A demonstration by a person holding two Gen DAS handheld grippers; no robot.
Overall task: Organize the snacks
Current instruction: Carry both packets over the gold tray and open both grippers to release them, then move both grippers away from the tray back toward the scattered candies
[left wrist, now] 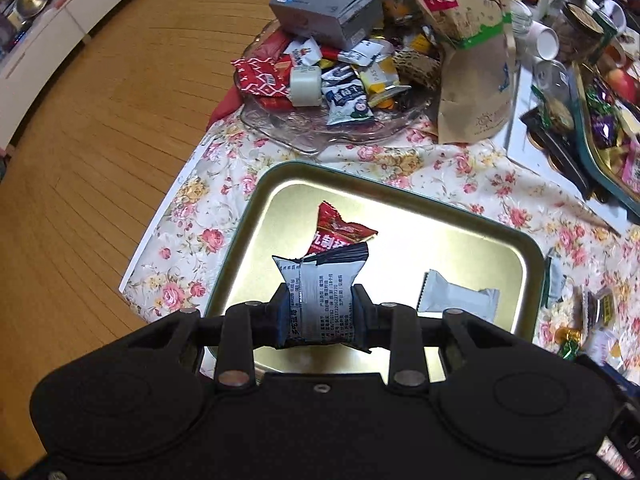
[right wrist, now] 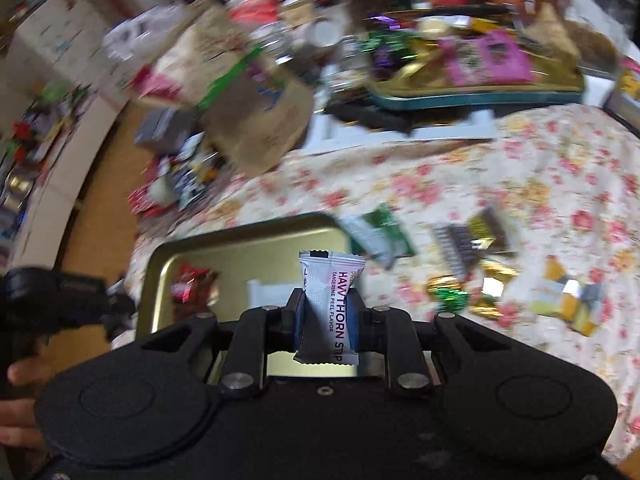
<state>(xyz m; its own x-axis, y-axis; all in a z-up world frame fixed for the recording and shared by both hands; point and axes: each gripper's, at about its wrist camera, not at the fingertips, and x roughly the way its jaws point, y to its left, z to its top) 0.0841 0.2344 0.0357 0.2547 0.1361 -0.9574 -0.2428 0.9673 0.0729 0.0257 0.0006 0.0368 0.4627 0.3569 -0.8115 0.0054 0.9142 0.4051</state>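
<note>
My left gripper point(left wrist: 320, 300) is shut on a dark blue and silver snack packet point(left wrist: 320, 300) and hangs over the near part of a gold metal tray point(left wrist: 256, 216). In the tray lie a red snack packet point(left wrist: 340, 228) and a white packet point(left wrist: 456, 298). My right gripper point(right wrist: 329, 308) is shut on a white hawthorn strip packet point(right wrist: 329, 304), held upright above the right side of the same gold tray point(right wrist: 240, 248). The right wrist view is blurred. The left gripper's black body point(right wrist: 60, 296) shows at its left edge.
A glass dish point(left wrist: 304, 132) heaped with wrapped snacks and a grey box point(left wrist: 324, 8) stands behind the tray, beside a brown paper bag point(left wrist: 472, 60). Loose candies point(right wrist: 472, 264) lie on the floral cloth to the right. A green tin point(right wrist: 472, 80) of sweets sits at the back. A person's hand point(right wrist: 20, 372) shows lower left.
</note>
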